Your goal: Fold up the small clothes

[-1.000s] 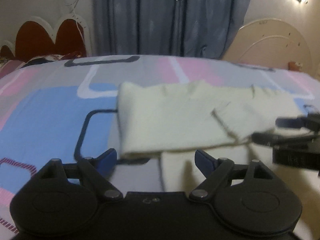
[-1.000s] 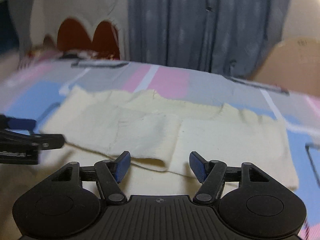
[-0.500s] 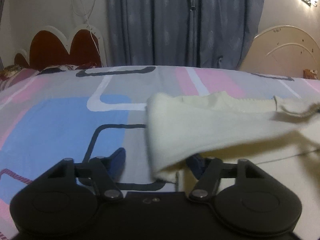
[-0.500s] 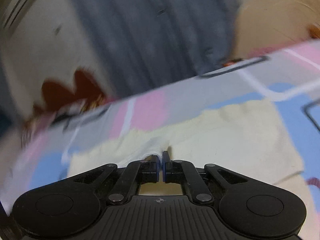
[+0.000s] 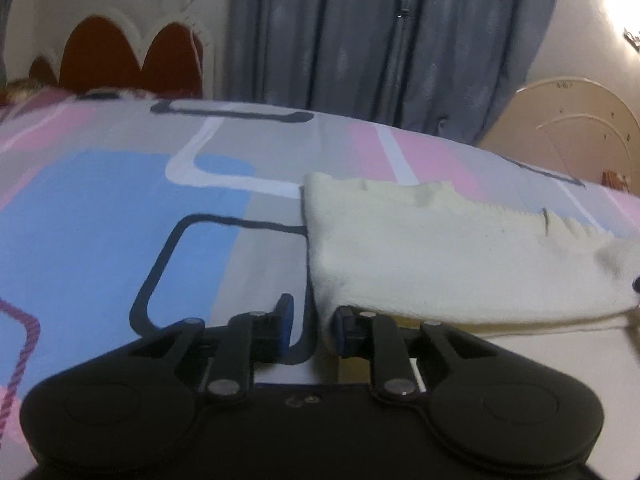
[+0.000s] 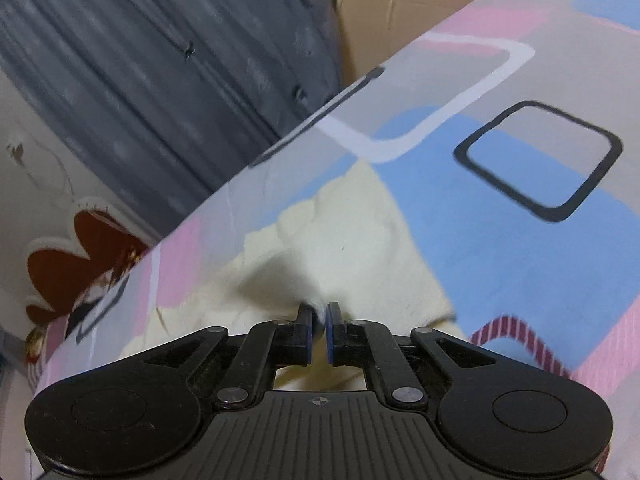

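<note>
The left gripper (image 5: 310,320) is low over the bed. Its two blue pads have a gap between them, and the corner of the cream garment (image 5: 440,248) hangs into this gap, near the right pad. The left pad does not touch the cloth, so this gripper is partly open and is not pinching the fabric. From this corner the garment goes to the right as a raised fold, and a lower layer of the same cloth lies flat under it.

The right gripper (image 6: 319,330) has its jaws almost together, and a small bunch of the cream garment (image 6: 360,240) is caught between the blue pads. The cloth is pulled up into a ridge just in front of the fingertips. This view is strongly tilted.

The garment lies on the bedsheet (image 5: 120,220), which has blue, pink and grey blocks with black and white outlines. Behind the bed there is a grey-blue curtain (image 5: 380,40). On the left stands a red-brown headboard (image 5: 120,60) with a pale edge, and on the right a cream rounded board (image 5: 568,120).
</note>
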The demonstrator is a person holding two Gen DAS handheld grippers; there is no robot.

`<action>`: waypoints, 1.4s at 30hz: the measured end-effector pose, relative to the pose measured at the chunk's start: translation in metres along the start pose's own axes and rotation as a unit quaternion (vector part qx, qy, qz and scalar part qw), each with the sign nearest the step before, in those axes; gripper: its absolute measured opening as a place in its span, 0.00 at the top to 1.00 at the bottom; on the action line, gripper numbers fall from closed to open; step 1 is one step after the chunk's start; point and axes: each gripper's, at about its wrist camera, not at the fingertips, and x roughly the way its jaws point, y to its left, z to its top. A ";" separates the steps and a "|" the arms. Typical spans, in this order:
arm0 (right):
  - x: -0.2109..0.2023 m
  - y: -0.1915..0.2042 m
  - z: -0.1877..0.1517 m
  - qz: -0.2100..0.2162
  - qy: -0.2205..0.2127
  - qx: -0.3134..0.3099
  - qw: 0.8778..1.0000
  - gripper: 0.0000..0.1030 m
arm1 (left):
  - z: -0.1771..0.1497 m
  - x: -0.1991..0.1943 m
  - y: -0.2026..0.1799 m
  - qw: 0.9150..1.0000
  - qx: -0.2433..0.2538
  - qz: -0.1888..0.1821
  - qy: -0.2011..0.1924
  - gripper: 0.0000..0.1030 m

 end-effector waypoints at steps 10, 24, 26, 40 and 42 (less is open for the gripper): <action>-0.022 0.000 -0.005 -0.079 -0.020 -0.071 0.994 0.95 | 0.007 -0.013 0.011 0.999 -0.042 -0.017 0.015 0.68; 0.022 0.102 -0.045 0.000 0.010 -0.283 0.959 0.47 | 0.050 0.004 -0.056 0.995 -0.019 -0.097 -0.014 0.49; 0.037 0.105 -0.052 -0.001 0.036 -0.291 0.956 0.66 | 0.047 0.022 -0.056 0.996 -0.025 -0.085 0.006 0.49; 0.030 0.051 -0.029 -0.090 0.010 -0.304 0.948 0.73 | 0.036 0.025 -0.028 0.997 -0.033 -0.055 0.031 0.51; 0.019 0.057 -0.031 -0.068 0.009 -0.302 0.951 0.73 | 0.034 0.017 -0.035 0.997 -0.022 -0.063 0.032 0.51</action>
